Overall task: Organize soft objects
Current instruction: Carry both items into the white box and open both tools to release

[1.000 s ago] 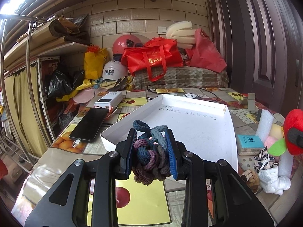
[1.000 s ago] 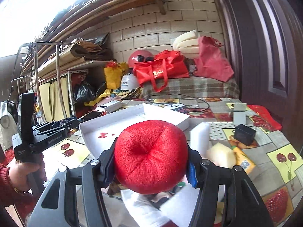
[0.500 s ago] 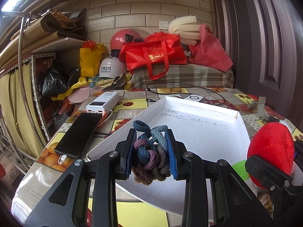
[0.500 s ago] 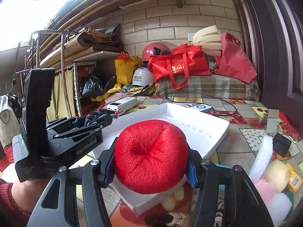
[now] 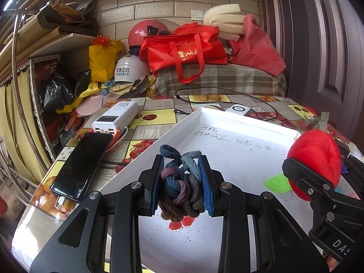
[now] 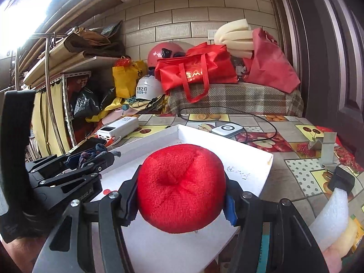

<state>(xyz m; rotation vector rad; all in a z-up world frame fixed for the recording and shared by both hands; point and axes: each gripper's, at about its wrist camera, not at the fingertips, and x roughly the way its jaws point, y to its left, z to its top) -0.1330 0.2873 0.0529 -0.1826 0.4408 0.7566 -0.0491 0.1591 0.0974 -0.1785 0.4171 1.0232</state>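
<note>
**Red plush fruit held over the white tray**

My right tool [image 6: 182,195] is clamped on a red plush fruit [image 6: 180,187], one pad pressed into each flank, and it sits above the white tray [image 6: 248,159] on the table [image 6: 293,166]. At the left my left tool [image 6: 91,157] reaches over the tray's edge, pinching what looks like a bundle of hair ties [image 6: 95,151], though it is small and partly hidden here. Beyond the tray lie a white power bank [image 6: 118,127] and a small white charger [image 6: 227,129]. White foam pieces [image 6: 332,216] lie at the lower right.
</note>
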